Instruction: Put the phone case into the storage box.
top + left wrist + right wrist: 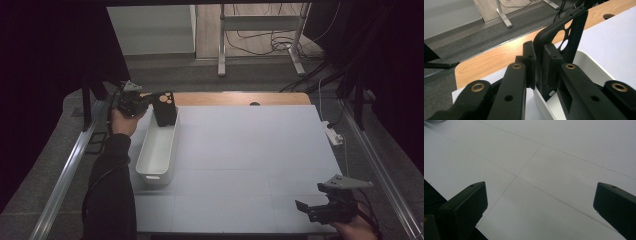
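Note:
A black phone case (pixel 164 108) with round camera cut-outs hangs upright over the far end of a long white bin (pixel 156 156) at the table's left. My left gripper (pixel 149 104) is shut on the case's edge, held from the left by a hand. In the left gripper view the two pads pinch the case (pixel 574 32) above the bin's rim (pixel 587 62), and my left gripper (pixel 539 58) hides the lower part of the case. My right gripper (pixel 303 206) is open low over the front right of the mat. Its jaws stand wide apart over bare mat (pixel 544 170), my right gripper (pixel 540 200) holding nothing.
A pale mat (pixel 250 160) covers the table, with a wooden strip (pixel 240 98) and a cable hole along the far edge. Metal rails run along both table sides. A power strip (pixel 334 135) lies off the right edge. A desk frame (pixel 260 35) and cables stand beyond.

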`<state>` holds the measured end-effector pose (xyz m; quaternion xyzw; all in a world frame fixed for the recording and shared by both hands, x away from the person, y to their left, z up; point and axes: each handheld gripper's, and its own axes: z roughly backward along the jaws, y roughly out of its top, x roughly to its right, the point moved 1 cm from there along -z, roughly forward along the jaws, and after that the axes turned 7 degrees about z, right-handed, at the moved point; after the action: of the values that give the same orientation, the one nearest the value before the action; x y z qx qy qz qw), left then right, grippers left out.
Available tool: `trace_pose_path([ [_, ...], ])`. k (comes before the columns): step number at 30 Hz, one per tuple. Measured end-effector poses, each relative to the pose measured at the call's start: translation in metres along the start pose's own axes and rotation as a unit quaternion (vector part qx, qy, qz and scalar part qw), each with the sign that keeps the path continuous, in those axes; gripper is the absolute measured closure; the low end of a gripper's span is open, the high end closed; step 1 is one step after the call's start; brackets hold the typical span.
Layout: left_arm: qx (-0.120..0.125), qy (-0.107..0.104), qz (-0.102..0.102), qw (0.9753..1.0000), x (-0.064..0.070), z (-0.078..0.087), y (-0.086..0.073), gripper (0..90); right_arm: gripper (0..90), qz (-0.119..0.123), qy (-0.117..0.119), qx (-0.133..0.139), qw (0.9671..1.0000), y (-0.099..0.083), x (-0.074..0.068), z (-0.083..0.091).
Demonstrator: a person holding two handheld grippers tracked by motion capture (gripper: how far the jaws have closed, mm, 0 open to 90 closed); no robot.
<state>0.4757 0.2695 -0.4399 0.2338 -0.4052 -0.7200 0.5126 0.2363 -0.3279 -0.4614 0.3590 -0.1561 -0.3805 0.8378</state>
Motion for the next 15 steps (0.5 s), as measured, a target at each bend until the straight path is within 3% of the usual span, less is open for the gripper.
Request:
trace_pose_path([
  [15,-0.003,0.006,0.020,0.9998,-0.0012,-0.0039,-0.0022,68.5,0.0,-0.001,-0.001,0.000,1.0000,-0.0001,0.0003,0.0000],
])
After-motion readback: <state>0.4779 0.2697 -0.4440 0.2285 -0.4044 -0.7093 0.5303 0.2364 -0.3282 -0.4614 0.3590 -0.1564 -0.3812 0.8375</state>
